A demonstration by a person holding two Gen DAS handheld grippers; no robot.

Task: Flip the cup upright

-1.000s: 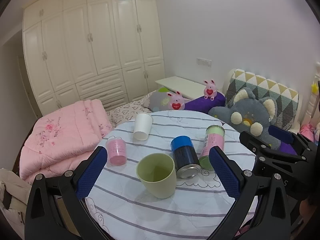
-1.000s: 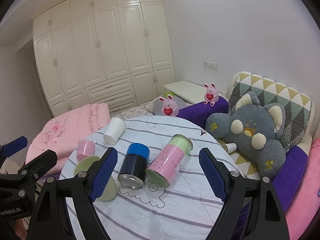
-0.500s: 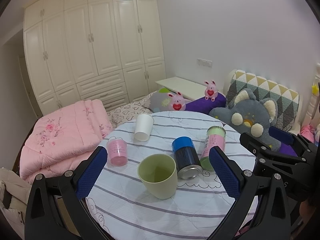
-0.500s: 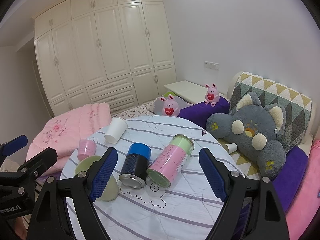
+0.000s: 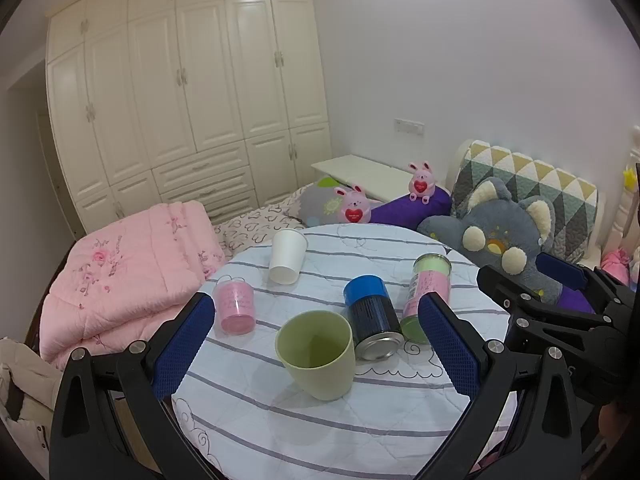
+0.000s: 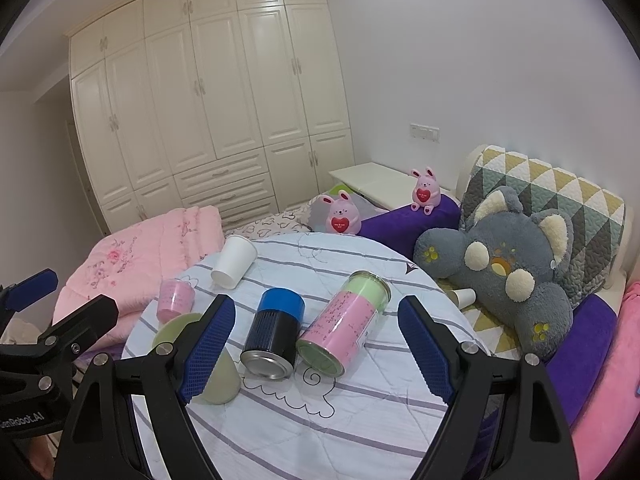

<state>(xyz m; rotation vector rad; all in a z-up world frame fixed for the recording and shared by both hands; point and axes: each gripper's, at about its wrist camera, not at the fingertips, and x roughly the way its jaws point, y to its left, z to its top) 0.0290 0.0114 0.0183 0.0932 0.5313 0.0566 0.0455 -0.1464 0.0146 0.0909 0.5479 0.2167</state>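
Lying on their sides mid-table: blue-capped can [image 5: 370, 322] and pink-green jar [image 5: 425, 298], metal ends toward the cameras, touching or nearly so near the front ends. Which one counts as the "cup" I can't tell; both are rigid smooth cylinders and would roll if nudged. Green cup [image 5: 316, 354] stands mouth-up beside the can, matte plastic, tapered. Pink cup [image 5: 234, 306] stands base-up. White cup [image 5: 287, 255] also inverted, thin paper, would crush easily.

Left gripper [image 5: 316, 346] wide apart, holding nothing, framing green cup and can. Right gripper [image 6: 316, 346] also apart and empty, framing can [image 6: 274, 332] and jar [image 6: 345, 326], probably lining up a side grip. Pads are blue textured rubber.

Table [image 5: 360, 420] is round, under soft quilted striped cloth, so footing is slightly uneven.
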